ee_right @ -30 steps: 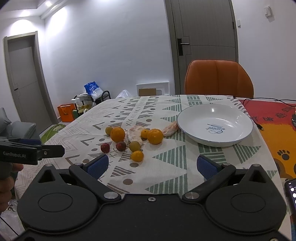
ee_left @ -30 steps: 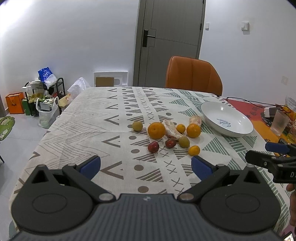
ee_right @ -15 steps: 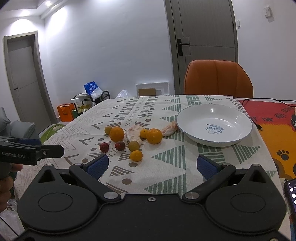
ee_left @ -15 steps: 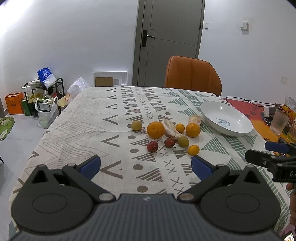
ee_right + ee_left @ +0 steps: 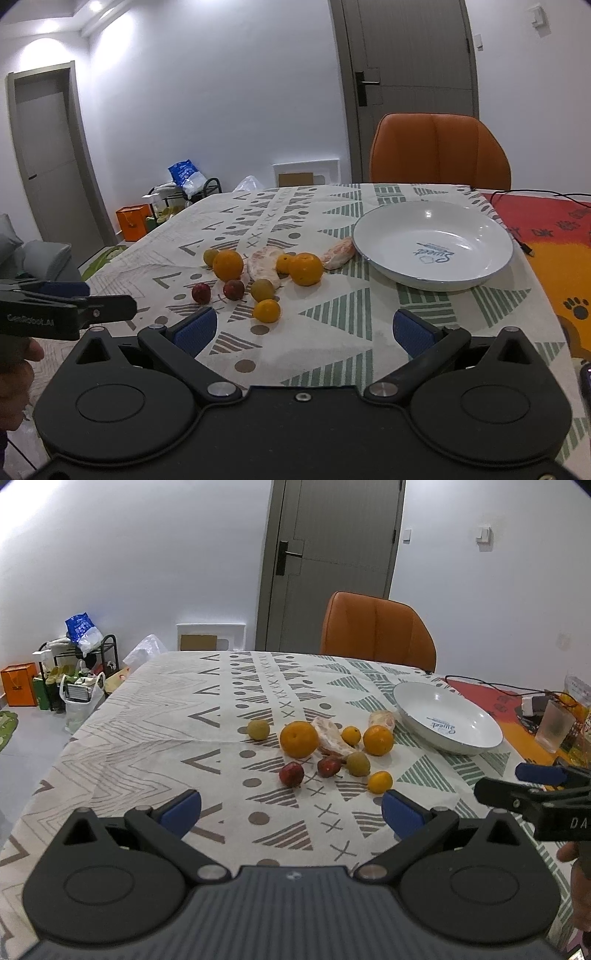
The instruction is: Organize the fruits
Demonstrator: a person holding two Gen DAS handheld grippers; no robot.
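Several fruits lie bunched in the middle of the patterned tablecloth: a large orange (image 5: 299, 739) (image 5: 228, 264), a second orange (image 5: 378, 740) (image 5: 305, 268), a small orange fruit (image 5: 380, 782) (image 5: 266, 310), two red fruits (image 5: 291, 774) (image 5: 201, 293), greenish ones (image 5: 358, 763) and peeled pomelo pieces (image 5: 332, 736) (image 5: 338, 252). An empty white plate (image 5: 476, 716) (image 5: 391, 236) stands to their right. My left gripper (image 5: 291, 812) is open, short of the fruits. My right gripper (image 5: 304, 328) is open too, near the small orange fruit, holding nothing.
An orange chair (image 5: 376, 631) stands at the table's far side before a grey door. A red and orange mat (image 5: 554, 236) with a black cable covers the table's right end, and a glass (image 5: 556, 725) stands there. Bags and a rack (image 5: 79, 672) sit on the floor at left.
Both grippers have drifted slightly toward the fruits, which now appear a little closer. Nothing on the table has moved.
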